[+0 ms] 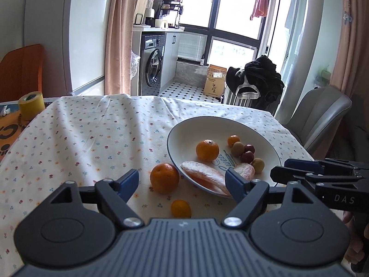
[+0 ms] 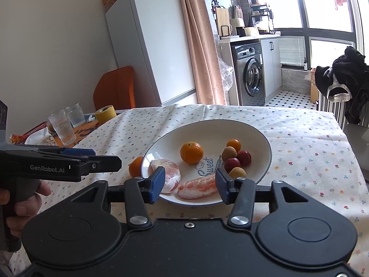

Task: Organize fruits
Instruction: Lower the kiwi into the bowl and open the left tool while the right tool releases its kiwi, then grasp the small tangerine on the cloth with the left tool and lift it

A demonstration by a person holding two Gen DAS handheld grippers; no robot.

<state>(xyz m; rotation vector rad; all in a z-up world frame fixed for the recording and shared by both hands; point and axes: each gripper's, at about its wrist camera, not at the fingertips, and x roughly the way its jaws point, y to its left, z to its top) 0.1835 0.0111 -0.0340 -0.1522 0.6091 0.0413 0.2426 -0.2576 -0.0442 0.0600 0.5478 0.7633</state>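
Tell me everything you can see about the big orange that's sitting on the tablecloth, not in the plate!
The big orange is round, with bright, slightly dimpled peel, whole and unpeeled. It rests on the flowery tablecloth, just outside the white plate, close against the plate's near-left rim; whether they touch is unclear. A smaller orange fruit lies apart from it, nearer the camera. The left tongs are open and nothing grips it. From the right wrist view, the plate hides part of it.
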